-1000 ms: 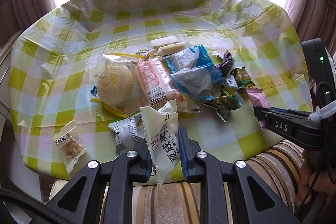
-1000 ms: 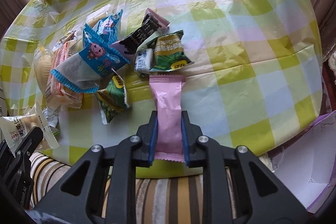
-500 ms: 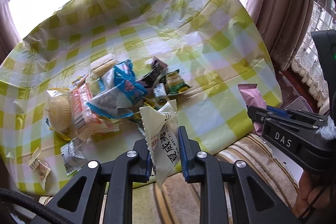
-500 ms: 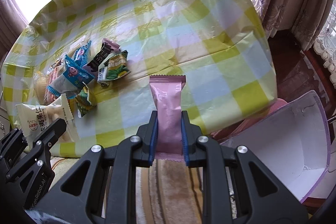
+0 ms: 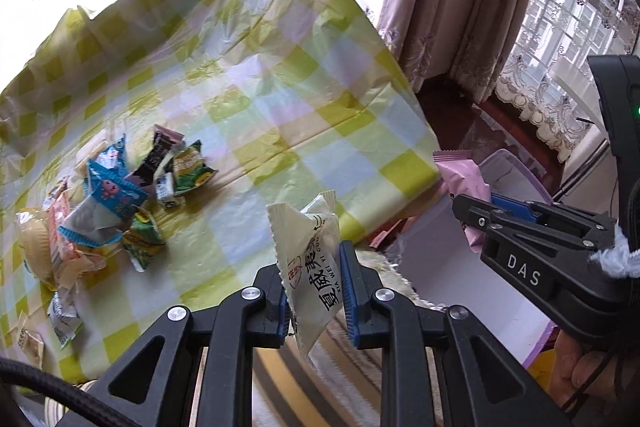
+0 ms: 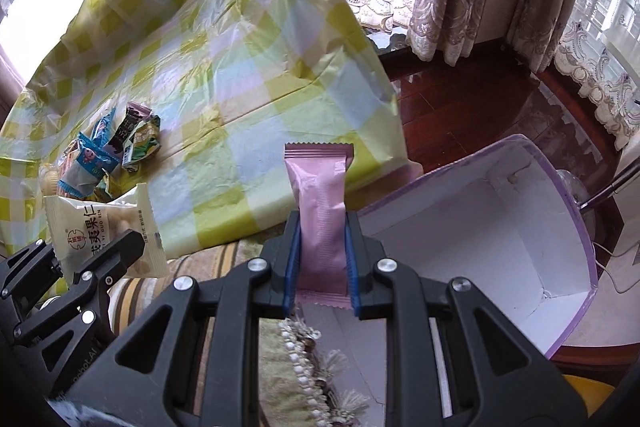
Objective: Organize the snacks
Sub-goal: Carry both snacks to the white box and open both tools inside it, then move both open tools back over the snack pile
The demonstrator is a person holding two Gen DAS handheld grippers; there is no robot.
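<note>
The cream-white crinkled snack packet with black lettering is clamped in the left gripper; the pink foil bar wrapper is clamped in the right gripper, above the white lilac-edged box beside the yellow-checked plastic tablecloth.

Pink wrapper, cream packet, yellow-green checked tablecloth

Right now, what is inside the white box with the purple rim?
The white cardboard box with the purple rim shows only bare white floor and walls, no snacks. Its near corner is covered by the right tool and the pink wrapped bar it grips.
</note>
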